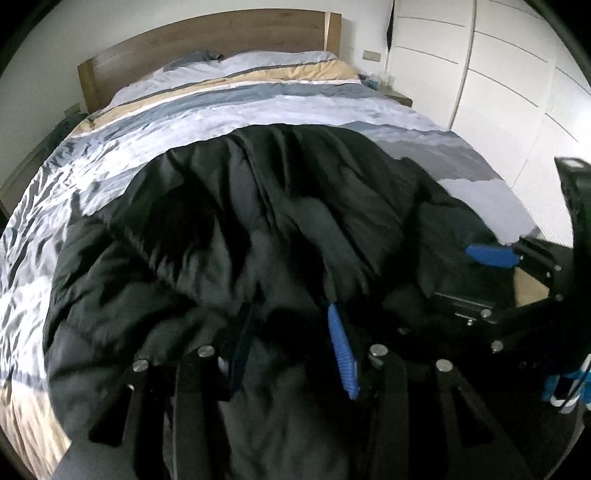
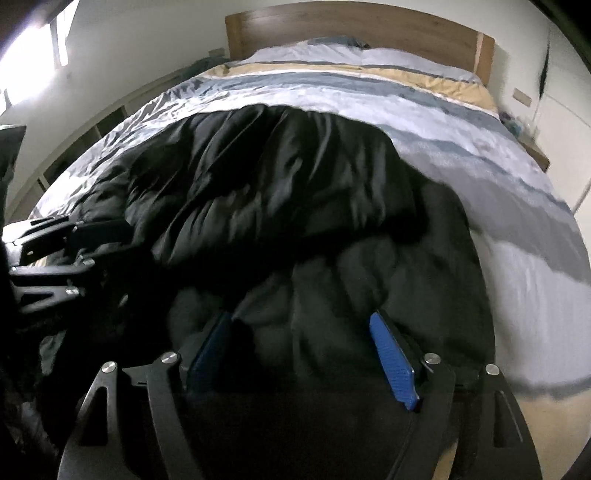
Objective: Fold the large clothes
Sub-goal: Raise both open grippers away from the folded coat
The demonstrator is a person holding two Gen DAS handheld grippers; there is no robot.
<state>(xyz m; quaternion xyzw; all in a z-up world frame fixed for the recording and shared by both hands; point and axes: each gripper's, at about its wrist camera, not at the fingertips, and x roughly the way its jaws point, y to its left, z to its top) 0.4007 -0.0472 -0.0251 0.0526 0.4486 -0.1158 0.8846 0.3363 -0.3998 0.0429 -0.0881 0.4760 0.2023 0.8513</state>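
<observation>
On the bed [image 1: 332, 107], under a striped grey, white and tan duvet [image 2: 424, 107], a black padded jacket [image 1: 229, 206] is spread across the near half, puffed and creased, its near edge bunched up at both grippers. A wooden headboard [image 1: 207, 33] is seen at the far end, white wardrobe doors [image 1: 498, 74] on one side. No box, basket or other container can be made out; the jacket lies straight on the duvet.

Left gripper [image 1: 291, 339]: jaws partly closed, blue pads angled in, jacket fabric gathered between them. The fabric looks pinched, though blur and the dark cloth keep the contact from being fully clear.

Right gripper [image 2: 303, 354]: jaws set wide, blue pads well apart, jacket fabric filling the gap. Whether the pads press on the cloth cannot be told. In the left wrist view its one visible blue pad [image 1: 491, 255] sits at the jacket's edge, just beside the left gripper.
</observation>
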